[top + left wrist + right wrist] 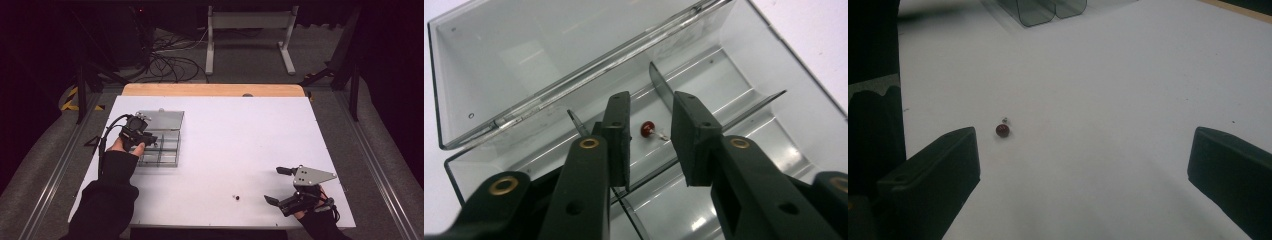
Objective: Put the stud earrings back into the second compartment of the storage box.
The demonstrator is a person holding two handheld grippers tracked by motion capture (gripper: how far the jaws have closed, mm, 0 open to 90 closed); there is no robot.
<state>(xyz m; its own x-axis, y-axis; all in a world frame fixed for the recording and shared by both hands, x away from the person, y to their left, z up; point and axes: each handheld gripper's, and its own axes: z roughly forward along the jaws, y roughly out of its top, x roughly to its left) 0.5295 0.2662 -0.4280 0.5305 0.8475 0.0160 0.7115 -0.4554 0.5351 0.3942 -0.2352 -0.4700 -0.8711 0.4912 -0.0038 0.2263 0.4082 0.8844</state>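
A clear plastic compartment box point(167, 150) lies on the left of the white table with its lid point(162, 119) folded back. My left gripper point(145, 141) hangs over one of its compartments. In the left gripper view the jaws point(651, 102) stand a little apart with nothing pressed between them. A small red-headed pin point(647, 129) lies on the compartment floor just beyond them. A second red-headed pin point(238, 197) rests on the bare table near the front edge. My right gripper point(276, 185) sits to its right, jaws wide open point(1083, 137), and the pin point(1002, 130) lies ahead near the left jaw.
The box's dividers point(664, 85) and walls point(774, 55) close in around the left jaws. A wooden strip point(212, 90) runs along the table's far edge. Cables point(170, 62) and a white stand point(250, 22) lie on the floor beyond. The person's dark sleeve point(107, 200) covers the front left corner.
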